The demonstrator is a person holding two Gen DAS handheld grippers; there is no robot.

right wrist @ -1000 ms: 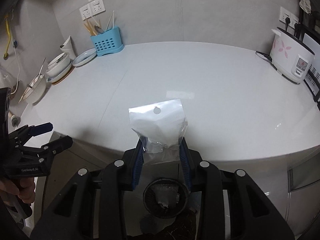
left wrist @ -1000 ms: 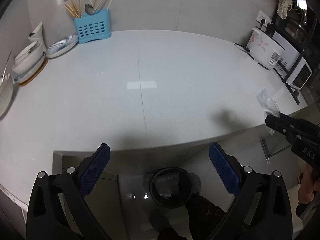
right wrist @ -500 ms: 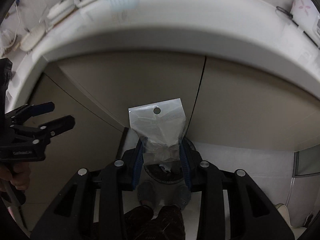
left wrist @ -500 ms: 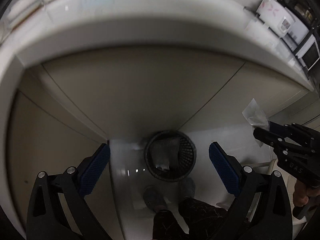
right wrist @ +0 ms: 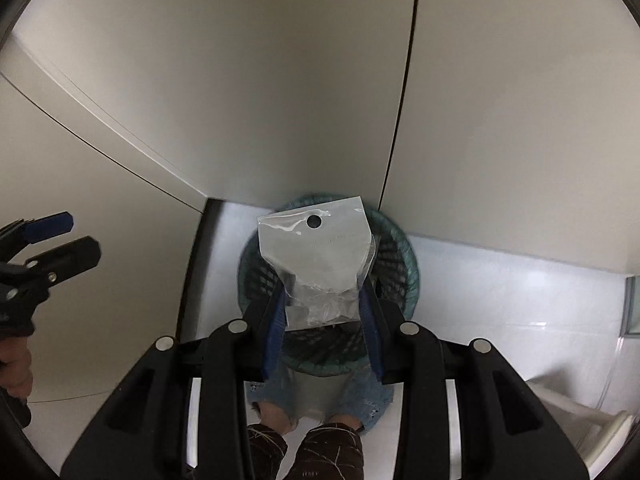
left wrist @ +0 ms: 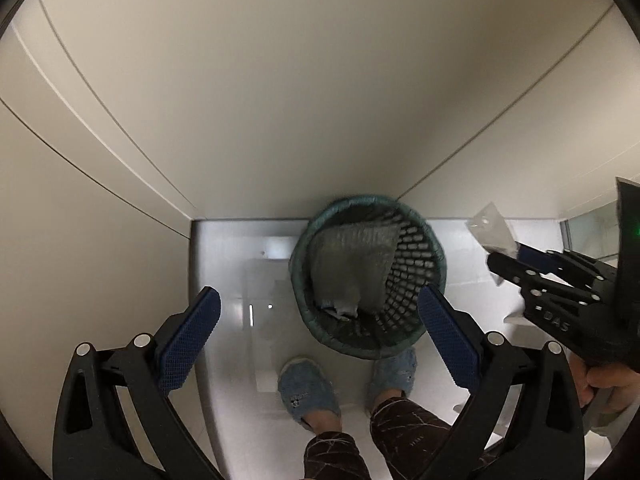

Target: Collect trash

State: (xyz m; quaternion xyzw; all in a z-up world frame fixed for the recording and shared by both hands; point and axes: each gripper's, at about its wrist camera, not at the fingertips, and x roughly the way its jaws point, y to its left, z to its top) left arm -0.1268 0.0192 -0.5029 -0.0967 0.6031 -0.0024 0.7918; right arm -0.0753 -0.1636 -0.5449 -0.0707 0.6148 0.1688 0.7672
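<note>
My left gripper (left wrist: 318,344) is empty, its blue pads spread wide with nothing between them. It points steeply down, and the mesh wastebasket (left wrist: 416,256) sits on the pale floor just ahead of my right-hand pad, slightly to that side of centre. A grey padded mailer (left wrist: 350,264) already lies slumped inside it. Nearer to me than the basket, below my pads, are the person's two blue slippers (left wrist: 306,388).

My right gripper (right wrist: 322,312) is closed on a clear plastic bag (right wrist: 316,256), both pads pressing its crumpled lower part while the flat header with the punched hole stands out beyond my fingertips. From the right wrist view the bag hangs directly in front of the basket's mouth (right wrist: 404,248), so the opening lies straight beyond my fingertips. From the left wrist view, however, the bag (left wrist: 490,230) appears off to the right of the basket rim, so I judge it above the basket but cannot tell how well centred.

I judge this to be the drop-off step: the trash is carried to the bin but not yet let go. The next move calls for bringing the bag squarely over the opening, then parting the right pads. The light film may cling to a pad, so a wide release would help.
</note>
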